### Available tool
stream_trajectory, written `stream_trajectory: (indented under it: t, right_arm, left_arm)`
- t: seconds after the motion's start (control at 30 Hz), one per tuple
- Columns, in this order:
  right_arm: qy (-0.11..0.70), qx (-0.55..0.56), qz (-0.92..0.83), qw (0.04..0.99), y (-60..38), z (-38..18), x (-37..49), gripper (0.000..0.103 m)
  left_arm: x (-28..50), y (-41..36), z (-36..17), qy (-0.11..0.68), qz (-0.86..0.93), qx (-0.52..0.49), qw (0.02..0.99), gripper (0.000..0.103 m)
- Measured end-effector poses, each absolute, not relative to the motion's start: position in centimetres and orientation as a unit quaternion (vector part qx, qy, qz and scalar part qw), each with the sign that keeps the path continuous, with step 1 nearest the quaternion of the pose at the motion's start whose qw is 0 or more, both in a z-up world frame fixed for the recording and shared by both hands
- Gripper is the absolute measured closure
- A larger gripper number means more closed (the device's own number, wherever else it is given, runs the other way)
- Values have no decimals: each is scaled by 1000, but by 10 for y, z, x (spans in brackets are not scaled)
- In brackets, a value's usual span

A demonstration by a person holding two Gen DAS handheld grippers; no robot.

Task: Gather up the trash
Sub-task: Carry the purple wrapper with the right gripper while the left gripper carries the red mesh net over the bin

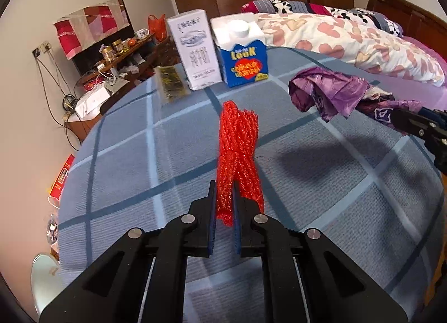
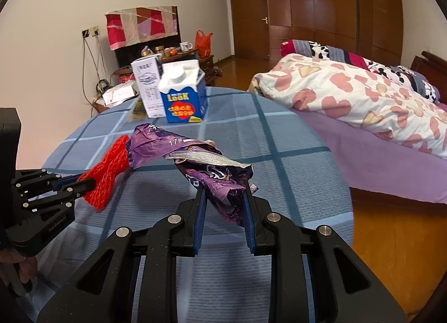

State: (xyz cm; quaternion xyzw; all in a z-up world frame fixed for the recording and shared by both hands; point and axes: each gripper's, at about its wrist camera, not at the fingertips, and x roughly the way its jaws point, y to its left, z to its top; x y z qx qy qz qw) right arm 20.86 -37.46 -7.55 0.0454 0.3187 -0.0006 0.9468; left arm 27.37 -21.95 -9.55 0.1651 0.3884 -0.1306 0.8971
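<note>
Claws first: the left claw (image 1: 225, 197) is clamped on the near end of a bundle of red plastic mesh netting (image 1: 239, 155), and the right claw (image 2: 225, 197) is pinched on the tail of a crumpled purple foil wrapper (image 2: 195, 161). Both pieces hang above the round counter under a blue checked cloth (image 2: 279, 155), the wrapper's free end close to the netting.

Risk, as I judge it: each grip takes only an end. The stretchy netting could slide through the pads, and the slick foil could tear or slip if swung quickly. The two loads might also snag where they nearly meet, or sweep the blue milk carton with a white cap (image 1: 243, 52) and the tall white printed box (image 1: 192, 49) standing behind.

Only the right wrist view shows the wooden floor and the counter's right edge; only the left shows clutter below the counter's left edge. No bin appears in either.
</note>
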Motion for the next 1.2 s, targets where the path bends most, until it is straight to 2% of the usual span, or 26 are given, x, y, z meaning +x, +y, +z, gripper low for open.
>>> stream_trajectory:
  t: [1.2]
  right_arm:
    - [318, -4, 103, 942, -240, -65, 212, 78]
  left_arm:
    - [209, -84, -76, 366, -80, 106, 921, 94]
